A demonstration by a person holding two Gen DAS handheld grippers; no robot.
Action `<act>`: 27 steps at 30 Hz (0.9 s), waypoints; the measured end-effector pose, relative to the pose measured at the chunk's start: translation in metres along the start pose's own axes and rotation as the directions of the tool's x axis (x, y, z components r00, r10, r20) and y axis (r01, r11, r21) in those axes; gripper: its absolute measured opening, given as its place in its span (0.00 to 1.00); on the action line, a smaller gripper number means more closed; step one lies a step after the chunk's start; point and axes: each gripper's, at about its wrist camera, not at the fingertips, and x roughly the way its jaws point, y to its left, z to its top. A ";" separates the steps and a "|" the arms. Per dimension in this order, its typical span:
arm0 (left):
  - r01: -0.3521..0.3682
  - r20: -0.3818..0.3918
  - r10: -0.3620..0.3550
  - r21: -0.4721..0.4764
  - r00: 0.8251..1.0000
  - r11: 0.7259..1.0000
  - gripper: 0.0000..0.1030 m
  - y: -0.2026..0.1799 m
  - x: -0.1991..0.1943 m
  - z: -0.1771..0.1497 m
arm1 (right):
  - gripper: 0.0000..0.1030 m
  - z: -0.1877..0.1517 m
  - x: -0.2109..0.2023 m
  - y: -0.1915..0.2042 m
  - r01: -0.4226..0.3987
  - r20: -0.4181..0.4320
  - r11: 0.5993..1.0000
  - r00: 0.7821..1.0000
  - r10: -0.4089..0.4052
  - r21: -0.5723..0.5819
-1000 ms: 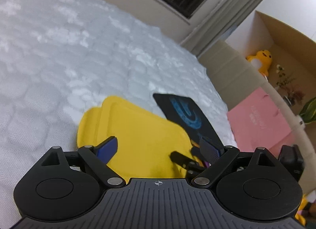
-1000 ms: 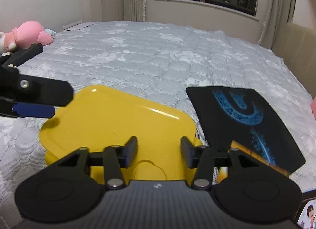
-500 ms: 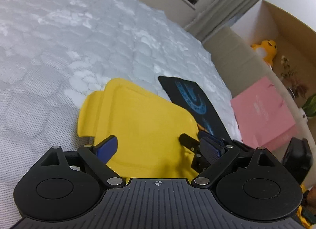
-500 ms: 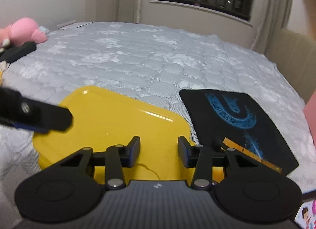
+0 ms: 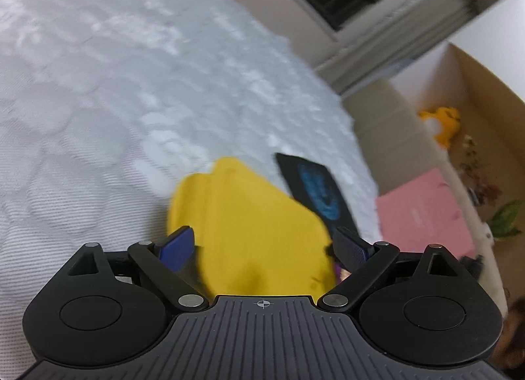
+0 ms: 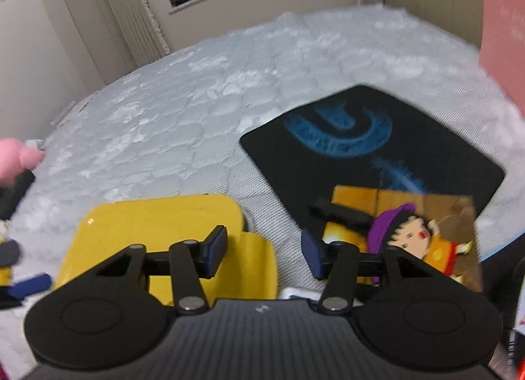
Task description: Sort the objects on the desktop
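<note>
A yellow tray [image 5: 256, 229] lies on the white quilted bed [image 5: 98, 101]; it also shows in the right wrist view [image 6: 157, 232]. A black mouse pad [image 6: 370, 150] with a blue logo lies right of it, seen too in the left wrist view [image 5: 315, 186]. A cartoon picture card [image 6: 426, 235] rests on the pad's near edge. My left gripper [image 5: 265, 245] is open and empty over the tray. My right gripper [image 6: 264, 249] is open and empty above the tray's right end, beside the card.
A pink bag [image 5: 426, 219] and a cardboard box [image 5: 485, 91] with a yellow plush [image 5: 443, 121] stand right of the bed. A pink plush [image 6: 16, 157] sits at the bed's left edge. A black object [image 6: 16, 190] lies near it.
Both views have swung and are blurred. The right gripper moved right and opened wider; the cartoon card now shows fully. The left gripper drew back a little from the tray.
</note>
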 end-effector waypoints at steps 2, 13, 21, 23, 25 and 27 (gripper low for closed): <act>-0.019 -0.004 0.019 -0.007 1.000 1.000 0.92 0.007 0.006 0.001 | 0.58 0.001 0.007 -0.001 -0.040 -0.051 0.999 0.998 0.041 0.020; -0.025 -0.105 0.027 0.020 0.994 0.999 0.92 0.010 0.045 -0.003 | 0.73 -0.016 0.017 0.005 -0.143 -0.100 0.986 0.983 0.152 0.090; -0.053 -0.061 0.057 0.067 0.996 0.996 0.92 0.024 0.031 0.010 | 0.75 -0.017 0.027 0.034 -0.160 -0.137 0.978 0.974 0.179 0.137; -0.060 -0.049 0.063 0.065 0.997 0.996 0.92 0.033 0.022 0.016 | 0.78 -0.018 0.032 0.049 -0.161 -0.149 0.978 0.972 0.180 0.129; -0.078 -0.028 0.080 0.062 0.996 0.995 0.92 0.046 0.008 0.022 | 0.78 -0.019 0.040 0.069 -0.168 -0.161 0.979 0.969 0.185 0.118; -0.103 0.000 0.103 0.050 0.995 0.993 0.92 0.059 -0.007 0.028 | 0.79 -0.020 0.048 0.091 -0.182 -0.173 0.978 0.965 0.198 0.105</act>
